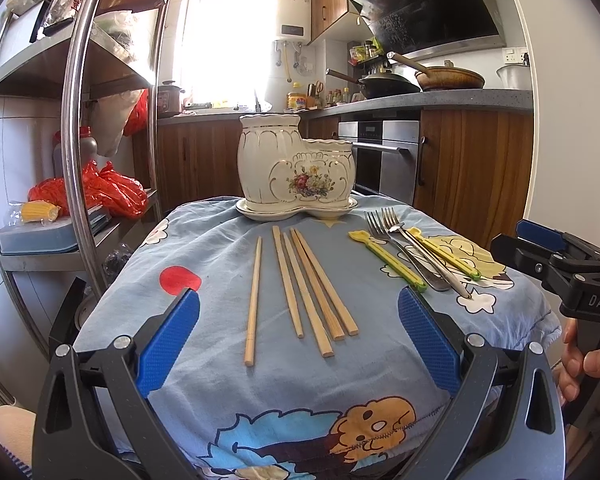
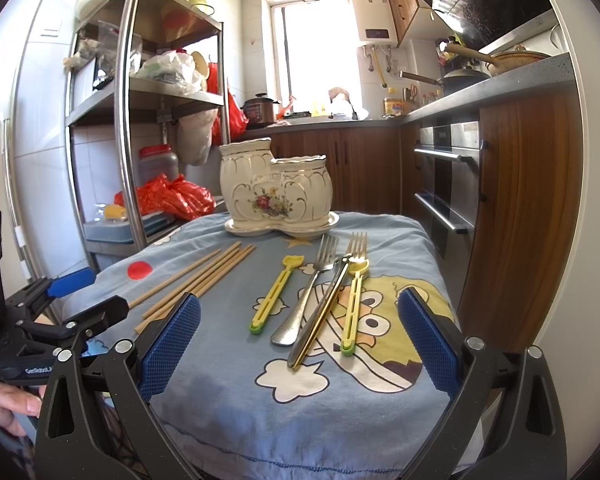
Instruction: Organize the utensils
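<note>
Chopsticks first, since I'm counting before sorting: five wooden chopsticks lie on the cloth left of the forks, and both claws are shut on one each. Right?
Not quite. The five chopsticks do lie on the cloth left of the forks, but both claws are open and empty: the left claw in the left wrist view, the right claw in the right wrist view.

Cloth (image 1: 228, 264) on the surface is light blue with cartoon prints and a red dot, holder (image 1: 296, 168) is cream with gold trim and a floral bouquet, chopsticks (image 1: 312, 284) pale wood, clips (image 2: 274, 294) yellow with green ends, forks (image 2: 312, 288) silver, claw pads (image 1: 168, 344) blue on black
</note>
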The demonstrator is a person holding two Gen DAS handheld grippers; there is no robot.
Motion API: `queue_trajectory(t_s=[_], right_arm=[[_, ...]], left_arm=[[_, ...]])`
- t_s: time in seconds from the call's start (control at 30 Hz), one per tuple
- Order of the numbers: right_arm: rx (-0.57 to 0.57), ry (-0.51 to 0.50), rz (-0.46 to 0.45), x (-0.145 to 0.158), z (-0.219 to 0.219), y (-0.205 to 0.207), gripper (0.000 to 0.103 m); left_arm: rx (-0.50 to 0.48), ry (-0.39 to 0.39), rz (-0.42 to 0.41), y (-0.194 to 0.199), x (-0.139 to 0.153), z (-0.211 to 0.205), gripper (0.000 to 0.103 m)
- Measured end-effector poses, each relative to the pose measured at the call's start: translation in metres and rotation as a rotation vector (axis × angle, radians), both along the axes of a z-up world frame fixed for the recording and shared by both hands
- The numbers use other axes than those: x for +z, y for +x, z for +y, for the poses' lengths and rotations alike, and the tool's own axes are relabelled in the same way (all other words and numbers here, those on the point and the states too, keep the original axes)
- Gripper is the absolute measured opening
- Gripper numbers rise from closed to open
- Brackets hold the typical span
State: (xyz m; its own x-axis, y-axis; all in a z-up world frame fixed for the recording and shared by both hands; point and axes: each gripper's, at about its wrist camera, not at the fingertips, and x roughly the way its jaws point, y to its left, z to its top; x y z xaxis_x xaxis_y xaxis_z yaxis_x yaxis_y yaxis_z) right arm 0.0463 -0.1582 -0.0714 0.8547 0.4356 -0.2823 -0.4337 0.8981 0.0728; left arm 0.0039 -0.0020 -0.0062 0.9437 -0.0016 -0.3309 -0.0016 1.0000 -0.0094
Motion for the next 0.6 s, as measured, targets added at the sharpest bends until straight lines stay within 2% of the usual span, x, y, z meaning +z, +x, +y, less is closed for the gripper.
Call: queue_trajectory(t_s=[0.6], right_arm=[[-0.001,0.002,0.002,-0.0009,-0.0006,0.001,0.098]], left_arm=[[0.001,0.001,0.021,0.004,-0.001,0.0009,0.098]])
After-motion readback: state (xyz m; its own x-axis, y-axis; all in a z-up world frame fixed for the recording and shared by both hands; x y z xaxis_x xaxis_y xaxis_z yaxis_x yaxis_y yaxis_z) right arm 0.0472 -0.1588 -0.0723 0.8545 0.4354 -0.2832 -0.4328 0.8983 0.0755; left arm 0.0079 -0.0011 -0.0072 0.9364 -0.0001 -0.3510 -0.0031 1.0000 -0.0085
